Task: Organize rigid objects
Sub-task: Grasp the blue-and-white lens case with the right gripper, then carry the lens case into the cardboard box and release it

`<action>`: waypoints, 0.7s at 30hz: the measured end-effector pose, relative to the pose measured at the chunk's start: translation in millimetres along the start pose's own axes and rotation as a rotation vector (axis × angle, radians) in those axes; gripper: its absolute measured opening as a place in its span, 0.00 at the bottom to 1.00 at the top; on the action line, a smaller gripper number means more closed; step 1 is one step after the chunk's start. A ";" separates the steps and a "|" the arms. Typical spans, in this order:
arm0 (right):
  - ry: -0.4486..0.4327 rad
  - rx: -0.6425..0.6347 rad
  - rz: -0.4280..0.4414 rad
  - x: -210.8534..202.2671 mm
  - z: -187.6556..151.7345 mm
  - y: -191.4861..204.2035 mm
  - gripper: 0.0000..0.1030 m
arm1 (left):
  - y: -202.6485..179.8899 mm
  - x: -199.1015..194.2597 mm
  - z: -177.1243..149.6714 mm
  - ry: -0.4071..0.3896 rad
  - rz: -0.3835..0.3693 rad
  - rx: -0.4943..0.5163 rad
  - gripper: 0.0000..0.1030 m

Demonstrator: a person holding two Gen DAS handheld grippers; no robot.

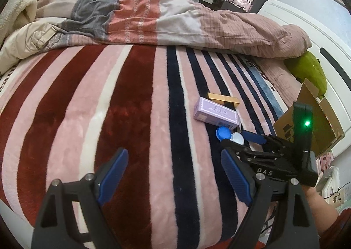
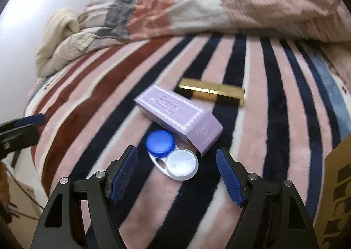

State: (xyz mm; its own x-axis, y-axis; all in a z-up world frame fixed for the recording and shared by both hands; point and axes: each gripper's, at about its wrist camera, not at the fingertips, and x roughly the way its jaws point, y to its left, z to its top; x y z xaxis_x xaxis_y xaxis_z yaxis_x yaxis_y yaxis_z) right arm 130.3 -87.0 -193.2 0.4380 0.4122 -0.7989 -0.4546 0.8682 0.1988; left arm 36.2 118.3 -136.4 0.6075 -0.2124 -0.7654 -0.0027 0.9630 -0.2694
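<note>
A contact lens case [image 2: 172, 155] with one blue cap and one white cap lies on the striped blanket [image 2: 274, 117]. It sits between the fingers of my right gripper [image 2: 176, 152], which is open and not touching it. Just behind the case lies a lilac carton [image 2: 177, 115], and behind that a gold tube [image 2: 211, 92]. In the left wrist view the lens case [image 1: 229, 136], lilac carton [image 1: 216, 112] and gold tube [image 1: 222, 98] lie to the right of my left gripper [image 1: 174, 157]. That gripper hangs open over bare blanket with nothing between its fingers.
An open cardboard box [image 1: 307, 121] stands at the right edge of the bed, close to the right gripper. A rumpled duvet [image 1: 153, 16] fills the back of the bed. A green plush toy [image 1: 309, 71] lies by the white headboard [image 1: 324, 36].
</note>
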 end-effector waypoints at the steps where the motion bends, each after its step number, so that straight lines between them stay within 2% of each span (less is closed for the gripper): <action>1: -0.006 -0.002 0.007 1.7 -2.3 1.7 0.69 | 1.0 -0.9 -0.5 0.001 0.004 -0.003 0.82; 3: -0.029 -0.048 -0.007 2.8 -5.8 10.7 0.68 | 3.4 -1.8 -0.2 0.005 0.014 -0.011 0.82; 5: -0.035 -0.079 -0.055 2.0 -9.8 16.2 0.38 | 3.0 -3.7 1.4 0.005 0.019 -0.014 0.82; 6: -0.033 -0.095 -0.082 1.2 -11.4 18.5 0.36 | 1.6 -5.1 1.6 0.002 0.017 -0.014 0.82; 8: -0.037 -0.115 -0.088 -6.3 -15.3 21.1 0.27 | -5.1 -9.9 3.8 -0.005 0.001 -0.006 0.82; 13: -0.084 -0.146 -0.022 -43.1 -20.8 27.0 0.26 | -33.5 -18.8 8.9 -0.019 -0.075 0.026 0.82; 19: -0.196 -0.191 0.065 -110.7 -18.6 32.1 0.26 | -88.1 -29.4 26.4 -0.024 -0.225 0.089 0.82; 21: -0.253 -0.203 0.090 -139.9 -14.4 29.8 0.26 | -112.3 -36.4 39.3 -0.048 -0.289 0.114 0.73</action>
State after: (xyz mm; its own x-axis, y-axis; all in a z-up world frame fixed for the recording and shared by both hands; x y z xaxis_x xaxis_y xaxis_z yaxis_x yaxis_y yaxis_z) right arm 44.3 -122.9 -83.7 0.5562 0.5621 -0.6121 -0.6344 0.7630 0.1242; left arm 45.7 24.4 -55.4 0.6068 -0.4750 -0.6373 0.2633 0.8766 -0.4027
